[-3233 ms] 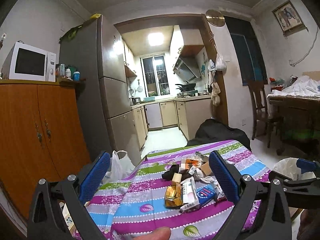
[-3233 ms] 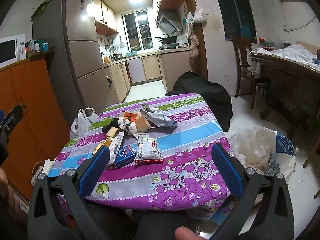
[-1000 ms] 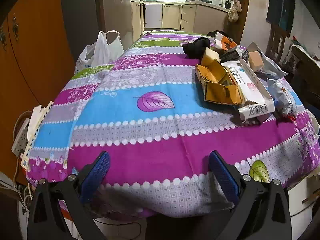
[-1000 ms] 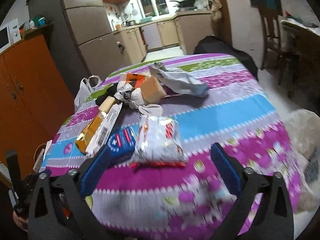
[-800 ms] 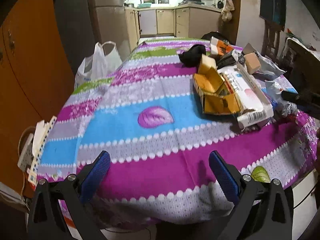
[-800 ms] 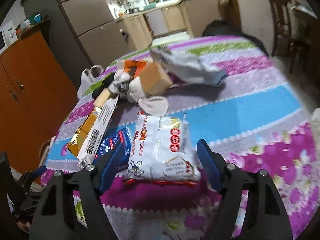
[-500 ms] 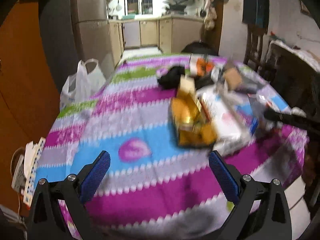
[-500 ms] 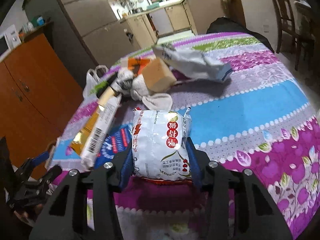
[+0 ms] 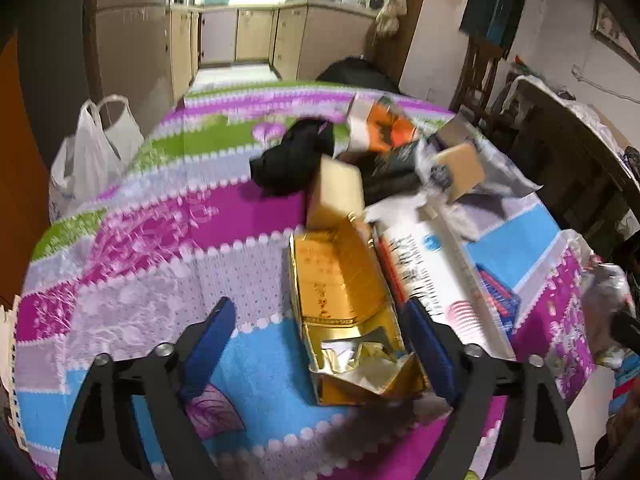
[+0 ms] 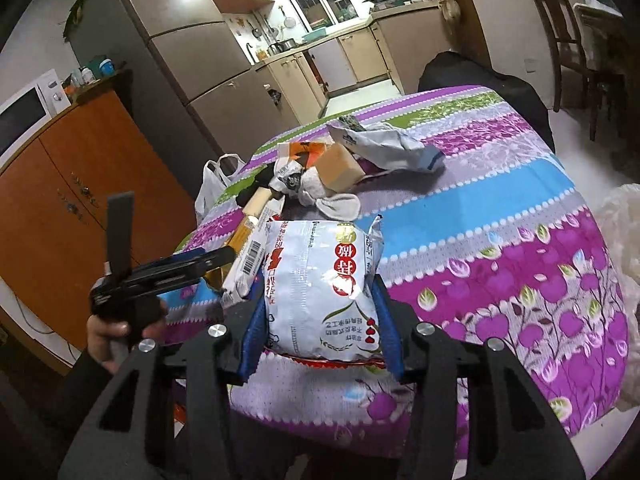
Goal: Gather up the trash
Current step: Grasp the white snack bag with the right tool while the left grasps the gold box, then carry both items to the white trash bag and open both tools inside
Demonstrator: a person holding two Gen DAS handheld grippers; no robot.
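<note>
The round table [image 10: 520, 208] under its striped floral cloth is the landmark, and every piece of trash lies on its left half. Largest of the risks, as I judge it: the heap at the table's middle is loosely stacked (a tan cardboard box [image 10: 340, 168] leaning on crumpled paper [image 10: 316, 192], a grey mailer bag [image 10: 384, 144] behind), so a careless sweep there could push pieces over the far edge.

Next, the right gripper [image 10: 320, 332] is clamped on a white snack packet [image 10: 320, 280] at the table's near edge; the packet is puffy and slick, pinched only at its lower end, so it could slide out when lifted.

The left gripper [image 9: 320, 344], its jaws just now narrowing, straddles the near end of an open gold carton [image 9: 344, 304] toward the table's left side. The right blue pad is against the carton wall, the left pad is clear of it, so nothing is gripped yet. The thin, torn carton could crumple or skid toward the long white box [image 9: 436, 276] touching it.

Writing: the packet carries red Chinese characters that I cannot read with confidence. The white box shows a barcode in the right wrist view. The gold carton's print is too blurred to read.
</note>
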